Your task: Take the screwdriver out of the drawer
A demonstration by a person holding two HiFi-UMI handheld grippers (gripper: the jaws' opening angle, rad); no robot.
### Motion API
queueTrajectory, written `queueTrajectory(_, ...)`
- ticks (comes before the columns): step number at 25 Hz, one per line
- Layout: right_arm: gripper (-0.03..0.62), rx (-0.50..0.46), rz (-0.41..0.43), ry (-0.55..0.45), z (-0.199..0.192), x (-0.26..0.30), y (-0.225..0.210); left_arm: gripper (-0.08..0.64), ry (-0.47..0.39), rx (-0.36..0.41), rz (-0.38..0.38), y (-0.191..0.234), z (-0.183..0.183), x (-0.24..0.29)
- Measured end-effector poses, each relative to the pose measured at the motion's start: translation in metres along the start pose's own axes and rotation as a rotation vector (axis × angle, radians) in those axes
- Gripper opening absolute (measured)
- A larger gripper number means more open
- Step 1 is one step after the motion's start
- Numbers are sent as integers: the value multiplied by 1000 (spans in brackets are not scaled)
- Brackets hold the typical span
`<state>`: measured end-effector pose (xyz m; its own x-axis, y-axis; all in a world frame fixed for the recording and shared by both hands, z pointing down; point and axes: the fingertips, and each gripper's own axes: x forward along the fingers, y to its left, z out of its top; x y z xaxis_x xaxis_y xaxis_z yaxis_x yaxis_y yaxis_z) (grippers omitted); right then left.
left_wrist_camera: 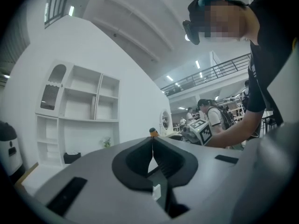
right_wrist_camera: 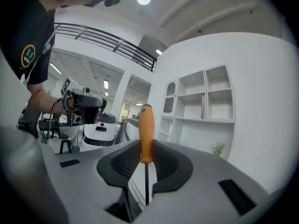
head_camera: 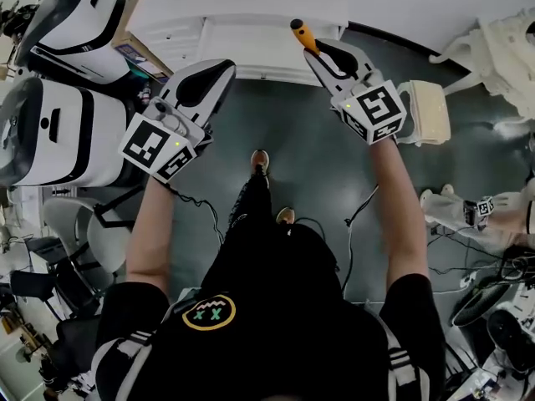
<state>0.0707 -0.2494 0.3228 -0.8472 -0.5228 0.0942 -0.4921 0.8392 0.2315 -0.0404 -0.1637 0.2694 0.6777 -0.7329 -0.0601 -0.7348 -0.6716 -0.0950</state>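
The screwdriver (head_camera: 299, 32) has an orange handle (right_wrist_camera: 146, 129) and a thin dark shaft (right_wrist_camera: 146, 183). It stands upright between the jaws of my right gripper (right_wrist_camera: 146, 155), which is shut on the lower end of the handle. In the head view my right gripper (head_camera: 316, 54) is raised in front of the white drawer cabinet (head_camera: 242, 15), the handle sticking out past its tips. My left gripper (head_camera: 219, 75) hangs level to the left of it. Its jaws (left_wrist_camera: 152, 146) meet with nothing between them. Beyond them the handle's top (left_wrist_camera: 152, 132) shows.
White machines (head_camera: 58, 124) stand at the left of the grey floor. A beige box (head_camera: 430, 111) sits at the right, and cables (head_camera: 359, 215) trail by the person's feet. A white shelf unit (left_wrist_camera: 79, 115) lines the wall. Other people (left_wrist_camera: 212, 118) stand in the background.
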Motion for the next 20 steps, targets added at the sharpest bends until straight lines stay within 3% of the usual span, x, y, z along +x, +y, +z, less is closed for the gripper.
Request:
queueTrajectory(10, 103, 25, -18, -109, 59, -99, 56, 20, -19, 17, -22, -71, 30, -22)
queueTrajectory(20, 103, 68, -53, -182, 85, -128, 84, 20, -33, 30, -70, -82, 41, -28)
